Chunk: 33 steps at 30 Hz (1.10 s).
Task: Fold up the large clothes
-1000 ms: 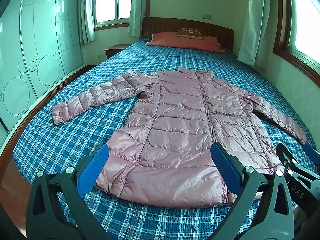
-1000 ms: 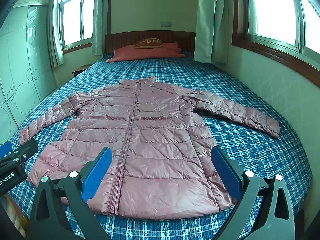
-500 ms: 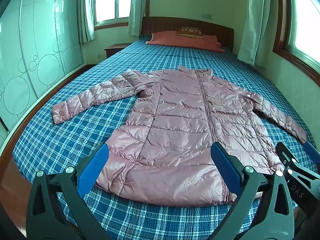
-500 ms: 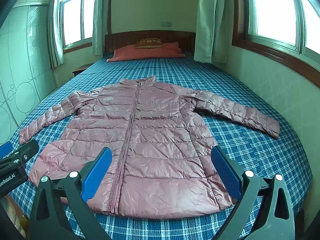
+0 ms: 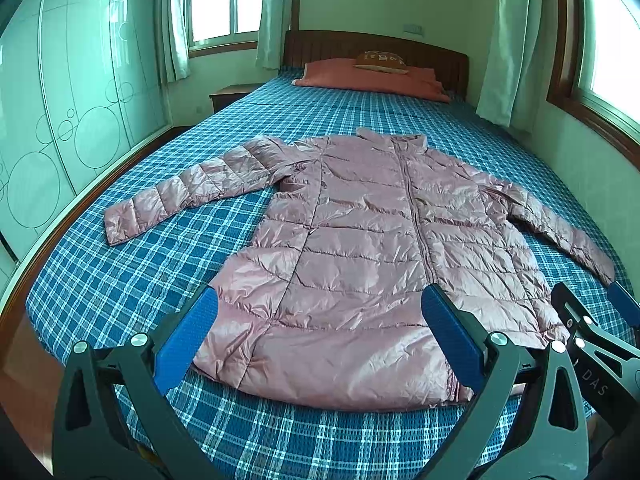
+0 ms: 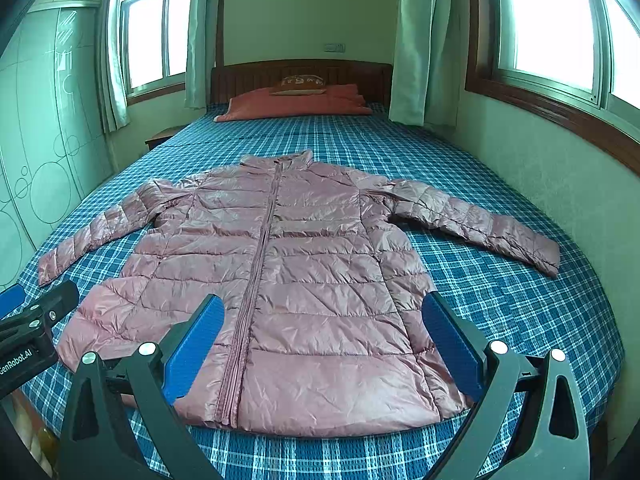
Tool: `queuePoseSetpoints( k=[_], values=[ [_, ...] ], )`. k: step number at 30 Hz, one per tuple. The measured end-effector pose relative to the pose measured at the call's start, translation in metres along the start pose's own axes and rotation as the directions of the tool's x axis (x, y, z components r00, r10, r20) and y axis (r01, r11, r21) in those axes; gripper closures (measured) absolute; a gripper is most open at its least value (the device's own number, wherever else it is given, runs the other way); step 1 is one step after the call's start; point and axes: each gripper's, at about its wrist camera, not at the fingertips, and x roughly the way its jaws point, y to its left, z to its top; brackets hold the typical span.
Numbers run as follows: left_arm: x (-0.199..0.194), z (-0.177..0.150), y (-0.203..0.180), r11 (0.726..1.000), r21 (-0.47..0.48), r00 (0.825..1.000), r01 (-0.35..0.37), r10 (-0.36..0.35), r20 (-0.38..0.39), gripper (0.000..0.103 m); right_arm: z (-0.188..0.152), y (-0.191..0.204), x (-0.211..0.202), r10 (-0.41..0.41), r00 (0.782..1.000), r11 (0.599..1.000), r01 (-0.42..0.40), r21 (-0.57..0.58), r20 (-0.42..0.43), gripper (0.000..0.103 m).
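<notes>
A pink quilted puffer jacket (image 5: 360, 240) (image 6: 288, 272) lies flat and zipped on the blue checked bed (image 5: 120, 280) (image 6: 520, 304), collar toward the headboard, both sleeves spread out sideways. My left gripper (image 5: 318, 334) hovers open above the hem's left half, nothing between its blue pads. My right gripper (image 6: 320, 340) is held open over the hem's right half, also empty. Each gripper shows at the edge of the other's view.
Red pillows (image 5: 372, 76) lie by the wooden headboard (image 6: 300, 70). A wardrobe with circle patterns (image 5: 60, 120) runs along the left. A wall with windows (image 6: 560, 40) borders the bed's right side. A nightstand (image 5: 230, 94) stands at the far left.
The left gripper has crept slightly closer and to the left. The right view is almost unchanged. The jacket has not moved.
</notes>
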Motion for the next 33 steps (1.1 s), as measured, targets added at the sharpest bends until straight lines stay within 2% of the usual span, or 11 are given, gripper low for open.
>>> queuePoseSetpoints(
  k=[11, 18, 23, 26, 29, 33],
  values=[
    [0.007, -0.001, 0.001, 1.0, -0.008, 1.0, -0.002, 0.002, -0.015, 0.002, -0.003, 0.001, 0.005, 0.001, 1.0, 1.0, -0.001, 0.004, -0.016, 0.005],
    [0.044, 0.008, 0.015, 0.998, -0.066, 0.997, -0.006, 0.001, -0.079, 0.002, -0.003, -0.008, 0.035, 0.029, 0.997, 0.999, -0.026, 0.045, -0.066, 0.005],
    [0.085, 0.017, 0.036, 0.987, -0.159, 0.985, -0.01, -0.018, -0.173, 0.002, 0.0, -0.026, 0.065, 0.048, 0.994, 0.993, -0.037, 0.112, -0.102, 0.005],
    [0.113, 0.022, 0.055, 0.973, -0.229, 0.976, -0.038, -0.013, -0.218, 0.002, 0.004, -0.045, 0.085, 0.067, 0.99, 0.983, -0.045, 0.181, -0.12, 0.005],
    [0.138, 0.028, 0.08, 0.947, -0.308, 0.971, -0.094, 0.019, -0.237, 0.002, 0.01, -0.071, 0.106, 0.09, 0.988, 0.963, -0.054, 0.263, -0.123, 0.005],
    [0.172, 0.035, 0.118, 0.89, -0.417, 0.961, -0.186, 0.077, -0.266, 0.002, 0.017, -0.127, 0.133, 0.134, 0.986, 0.895, -0.078, 0.439, -0.097, 0.005]
  ],
)
